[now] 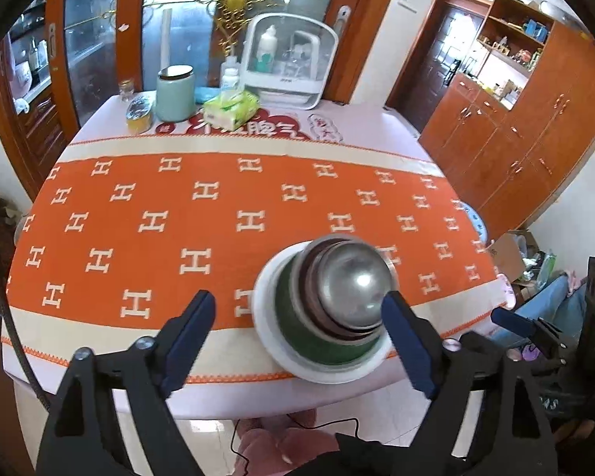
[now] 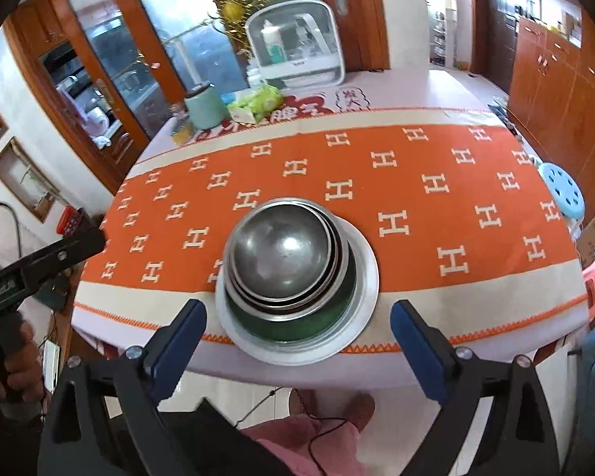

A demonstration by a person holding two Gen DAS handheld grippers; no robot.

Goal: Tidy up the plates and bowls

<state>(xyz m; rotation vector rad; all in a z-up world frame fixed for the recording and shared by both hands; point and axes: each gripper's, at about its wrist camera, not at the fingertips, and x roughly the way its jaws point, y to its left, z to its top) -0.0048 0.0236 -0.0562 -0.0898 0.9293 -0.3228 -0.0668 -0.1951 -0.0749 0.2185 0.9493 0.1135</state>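
I am holding both sets of jaws wide and empty, left gripper and right gripper; just ahead the steel bowls are sitting nested on the white plate, apparently stacked to save room on the surface

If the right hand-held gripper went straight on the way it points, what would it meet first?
Probably the stack of steel bowls on the white plate, which lies just ahead between its open fingers. Depth is hard to judge in this fisheye view.
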